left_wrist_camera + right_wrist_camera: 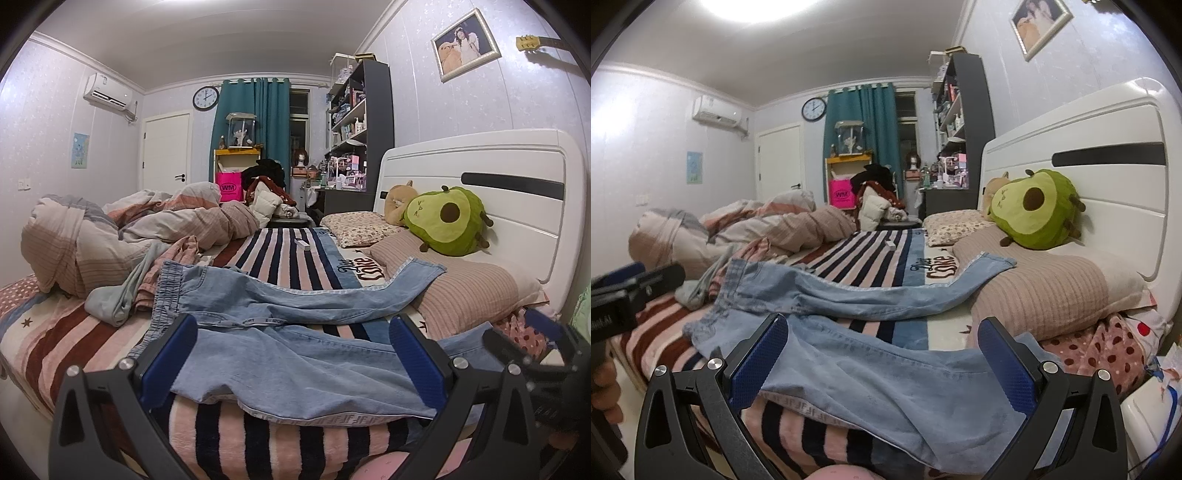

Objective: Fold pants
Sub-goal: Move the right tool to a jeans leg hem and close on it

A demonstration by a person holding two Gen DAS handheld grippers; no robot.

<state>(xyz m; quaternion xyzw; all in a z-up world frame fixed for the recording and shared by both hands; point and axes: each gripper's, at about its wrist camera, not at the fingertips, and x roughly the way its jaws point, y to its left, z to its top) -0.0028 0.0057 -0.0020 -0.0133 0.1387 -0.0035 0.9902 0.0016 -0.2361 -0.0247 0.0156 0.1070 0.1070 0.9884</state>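
Observation:
Light blue denim pants (295,354) lie spread on the striped bed blanket (280,258), waistband at the left, legs running right; the far leg's end rests on a beige pillow (469,291). My left gripper (293,354) is open, its blue-padded fingers either side of the near leg at the bed's front edge, not closed on it. In the right wrist view the pants (886,376) hang over the bed edge. My right gripper (886,358) is open, fingers either side of the near leg. The right gripper shows in the left view (532,347); the left gripper in the right view (631,291).
A crumpled duvet (122,229) and loose clothes (125,291) lie at the left of the bed. An avocado plush (448,221) and pillows sit against the white headboard (517,177). A small white object (303,244) lies on the blanket. Shelves (354,122) stand behind.

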